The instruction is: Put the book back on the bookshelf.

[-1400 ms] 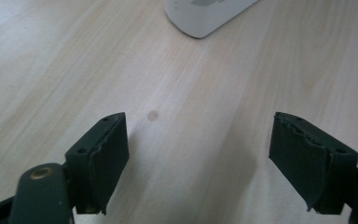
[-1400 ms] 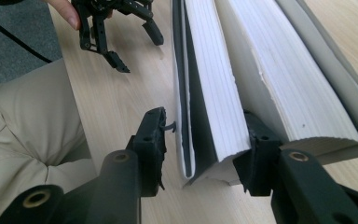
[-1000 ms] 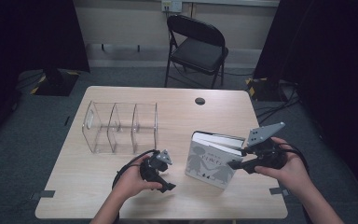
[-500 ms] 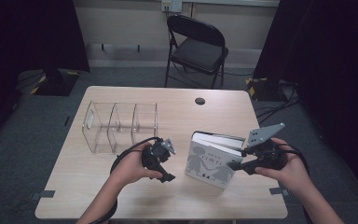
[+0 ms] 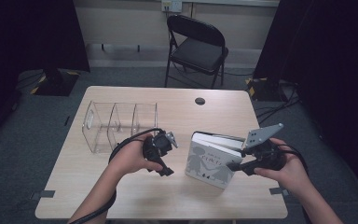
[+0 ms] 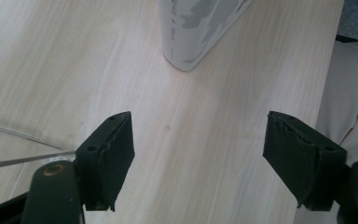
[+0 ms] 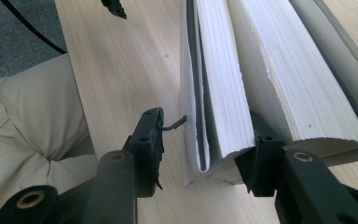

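- We take the book [image 5: 212, 161] as our landmark: it stands on its edge on the table [image 5: 177, 196], cover tilted toward us, on the near right part of the tabletop.
- Our right gripper [image 5: 235, 164] sits at the book's right end. In the right gripper view one jaw is wedged into the page block [image 7: 223, 107] while the other stands off the front cover with a gap, so the jaws are parted around a section of the book and not clamped on it (a loose straddle, we judge).
- That hand has kept its place since a second ago, and the book has not shifted.
- Our left gripper [image 5: 164, 161] has changed: it lay low on the table to the left of the book and is now lifted clear and closer to the book.
- Its jaws are spread and empty; the left gripper view shows bare wood between them and the book's lower corner [image 6: 186, 51] ahead.
- Beyond the left gripper, farther from us than the book, stands the clear organizer [image 5: 119, 123], its compartments empty.
- We judge the left gripper is coming in to help steady or lift the book, perhaps toward that organizer.
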Motion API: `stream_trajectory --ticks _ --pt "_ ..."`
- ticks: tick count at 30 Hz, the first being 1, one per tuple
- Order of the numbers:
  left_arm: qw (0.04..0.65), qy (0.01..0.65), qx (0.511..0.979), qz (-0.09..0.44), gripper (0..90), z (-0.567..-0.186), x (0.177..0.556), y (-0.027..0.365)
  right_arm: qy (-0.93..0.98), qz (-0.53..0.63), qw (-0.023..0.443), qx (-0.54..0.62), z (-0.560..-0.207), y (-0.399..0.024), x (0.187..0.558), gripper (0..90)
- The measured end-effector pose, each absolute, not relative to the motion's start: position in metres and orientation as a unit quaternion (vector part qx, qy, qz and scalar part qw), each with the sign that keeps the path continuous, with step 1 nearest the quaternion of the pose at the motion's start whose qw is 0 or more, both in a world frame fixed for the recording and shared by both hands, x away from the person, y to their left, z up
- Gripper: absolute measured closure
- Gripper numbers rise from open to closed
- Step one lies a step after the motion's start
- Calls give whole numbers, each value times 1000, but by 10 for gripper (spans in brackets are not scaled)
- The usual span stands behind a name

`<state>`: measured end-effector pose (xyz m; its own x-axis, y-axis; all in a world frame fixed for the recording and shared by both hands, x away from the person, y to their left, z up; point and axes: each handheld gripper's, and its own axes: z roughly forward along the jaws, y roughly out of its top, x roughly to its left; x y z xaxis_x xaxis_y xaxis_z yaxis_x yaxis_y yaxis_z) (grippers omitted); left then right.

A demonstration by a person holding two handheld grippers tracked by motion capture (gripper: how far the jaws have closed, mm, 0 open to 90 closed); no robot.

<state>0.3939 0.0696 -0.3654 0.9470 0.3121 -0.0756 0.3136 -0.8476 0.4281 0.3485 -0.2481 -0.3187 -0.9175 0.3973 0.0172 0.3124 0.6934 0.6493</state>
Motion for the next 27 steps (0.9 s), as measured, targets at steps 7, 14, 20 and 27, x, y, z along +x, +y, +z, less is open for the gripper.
stream_trajectory --ticks 7,14,20,27 --pt "233 151 961 9 243 -346 398 62 918 343 58 192 -320 -248 349 547" --pt "235 135 962 13 241 -329 405 46 918 344 55 189 -320 -249 349 543" --pt "236 122 964 22 239 -314 409 30 918 344 54 189 -321 -251 350 542" --pt "239 100 965 27 235 -305 413 12 919 344 51 187 -323 -251 350 539"
